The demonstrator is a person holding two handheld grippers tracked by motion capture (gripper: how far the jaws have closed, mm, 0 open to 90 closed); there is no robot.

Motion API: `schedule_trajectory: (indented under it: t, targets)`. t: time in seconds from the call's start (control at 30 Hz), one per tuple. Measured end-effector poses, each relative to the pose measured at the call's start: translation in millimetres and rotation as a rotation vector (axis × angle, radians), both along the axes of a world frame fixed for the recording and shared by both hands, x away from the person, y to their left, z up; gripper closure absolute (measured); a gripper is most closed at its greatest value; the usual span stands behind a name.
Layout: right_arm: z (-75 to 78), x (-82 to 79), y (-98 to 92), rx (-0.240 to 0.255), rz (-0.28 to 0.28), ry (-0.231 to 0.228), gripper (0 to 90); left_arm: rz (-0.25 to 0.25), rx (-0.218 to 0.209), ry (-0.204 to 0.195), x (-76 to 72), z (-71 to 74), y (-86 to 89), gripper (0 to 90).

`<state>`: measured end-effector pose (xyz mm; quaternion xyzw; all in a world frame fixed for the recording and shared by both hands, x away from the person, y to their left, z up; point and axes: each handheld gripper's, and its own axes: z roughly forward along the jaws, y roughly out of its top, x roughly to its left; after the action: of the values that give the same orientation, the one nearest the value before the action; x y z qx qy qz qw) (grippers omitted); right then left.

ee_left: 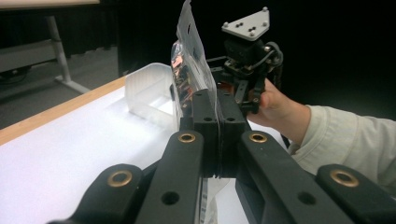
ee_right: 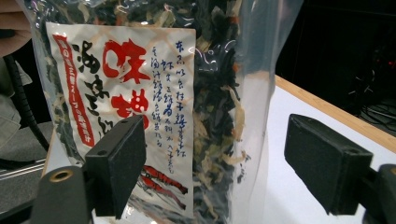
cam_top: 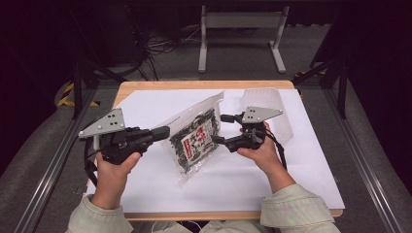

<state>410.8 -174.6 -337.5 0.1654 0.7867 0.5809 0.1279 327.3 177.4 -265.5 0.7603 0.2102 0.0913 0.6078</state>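
the left gripper (cam_top: 163,133) is clenched on the near edge of the packet (cam_top: 194,138), which slants away toward the released right gripper (cam_top: 222,128) just beside its face.

The seaweed packet (ee_right: 154,107) runs past the top and bottom edges of the right gripper view, its small blue print too fine to read. In the left gripper view, the left gripper (ee_left: 218,126) hides the packet's lower half, and the clear plastic tray (ee_left: 147,91) sits partly behind it.
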Motion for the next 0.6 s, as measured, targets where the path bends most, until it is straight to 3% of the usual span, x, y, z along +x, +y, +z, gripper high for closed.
schedule_trajectory:
  t: [0.43, 0.6]
  targets:
    - [-5.5, -7.1, 13.9, 0.000, 0.137, -0.027, 17.2, -0.070, 0.012, -0.067, -4.8, -0.7, -9.2, 89.7]
    - [-4.6, -9.5, 13.5, -0.029, 0.140, -0.036, 27.2, -0.059, 0.010, -0.067, -3.4, -2.9, -8.9, 89.7]
